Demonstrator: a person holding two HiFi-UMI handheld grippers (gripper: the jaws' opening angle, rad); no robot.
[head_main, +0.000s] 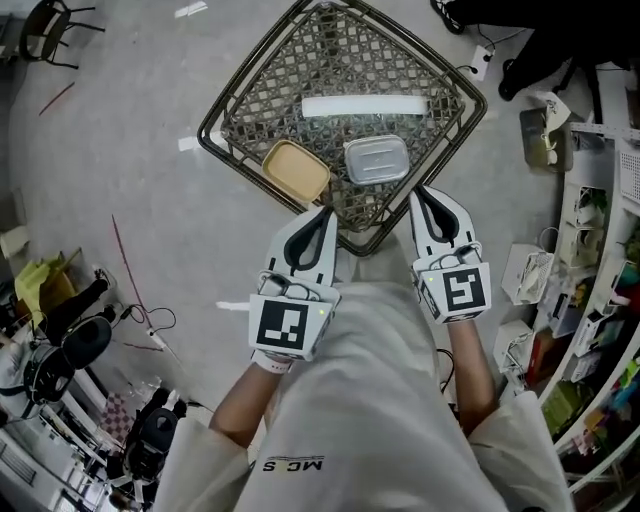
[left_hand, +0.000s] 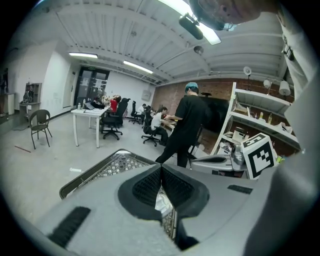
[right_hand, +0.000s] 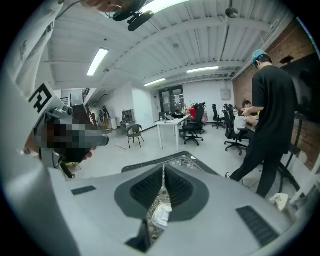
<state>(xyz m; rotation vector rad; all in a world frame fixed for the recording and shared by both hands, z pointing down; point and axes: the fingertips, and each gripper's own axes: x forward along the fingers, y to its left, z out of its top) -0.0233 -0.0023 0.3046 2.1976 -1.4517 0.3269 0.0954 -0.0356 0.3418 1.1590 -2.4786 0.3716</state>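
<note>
A dark wire-mesh basket (head_main: 245, 85) stands on the grey floor in front of me. Inside lie a tan rectangular lid or box (head_main: 295, 170), a silver metal tin (head_main: 376, 159) and a long white bar (head_main: 365, 106). My left gripper (head_main: 326, 213) hovers over the basket's near edge, by the tan box, jaws closed together with nothing between them. My right gripper (head_main: 417, 193) hangs beside the tin, jaws also together and empty. The basket rim (left_hand: 90, 172) shows past the left gripper (left_hand: 161, 167); the tin (right_hand: 161, 216) peeks under the right gripper (right_hand: 163, 167).
Shelving with packages (head_main: 600, 280) lines the right side. Black gear, cables and chair bases (head_main: 70, 350) crowd the lower left. A person in black (left_hand: 187, 125) stands near shelves; desks and office chairs (left_hand: 110, 122) sit further back.
</note>
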